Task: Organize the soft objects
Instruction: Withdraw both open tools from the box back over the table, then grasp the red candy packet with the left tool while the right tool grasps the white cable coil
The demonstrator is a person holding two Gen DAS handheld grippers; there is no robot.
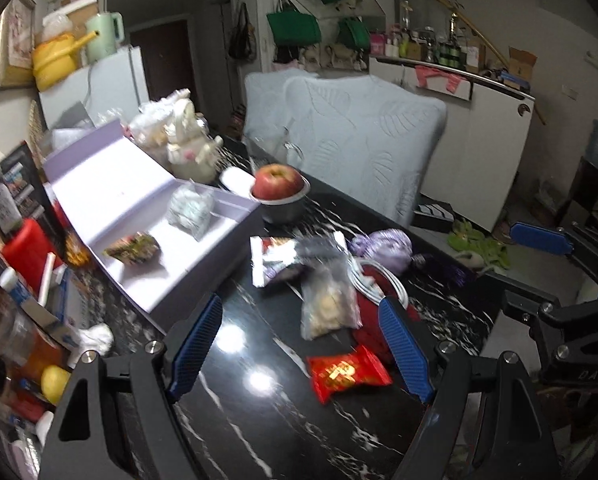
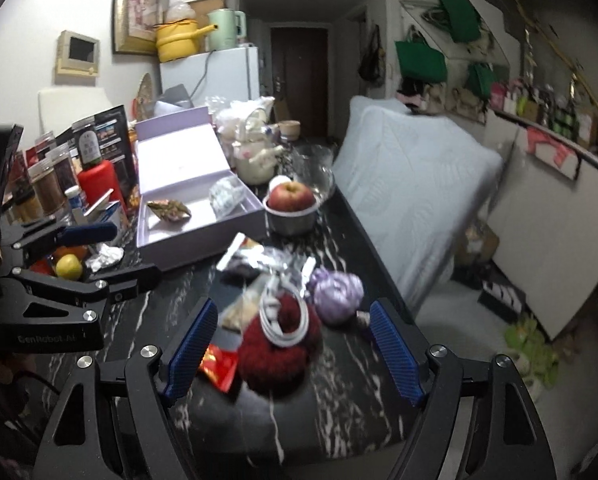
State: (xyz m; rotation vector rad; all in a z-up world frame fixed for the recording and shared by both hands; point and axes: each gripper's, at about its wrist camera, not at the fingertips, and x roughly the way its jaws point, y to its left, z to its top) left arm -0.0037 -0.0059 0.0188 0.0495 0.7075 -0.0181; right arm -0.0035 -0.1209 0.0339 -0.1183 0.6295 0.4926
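**Two grippers hover over a cluttered black table**

Both hand-held grippers hang above a black marble-patterned table point(image 1: 235, 432), jaws spread and empty. The left gripper point(image 1: 299, 344) points over a red snack packet point(image 1: 349, 372) and a clear bag of pale snacks point(image 1: 329, 308) near the table's front edge. The right gripper point(image 2: 293, 352) faces a dark red fluffy item point(image 2: 277, 354) with a coiled white cable point(image 2: 283, 316) lying on it; a lilac pouch point(image 2: 337, 292) sits just beside it toward the table's right edge, and a silver foil packet point(image 2: 255, 260) lies just behind. An open lilac box point(image 1: 111, 196) on the left side of the table holds a patterned packet point(image 1: 133, 248) and a clear bag point(image 1: 191, 212). Beside the box's far corner, an apple point(image 1: 277, 180) rests in a metal bowl point(image 1: 285, 210).
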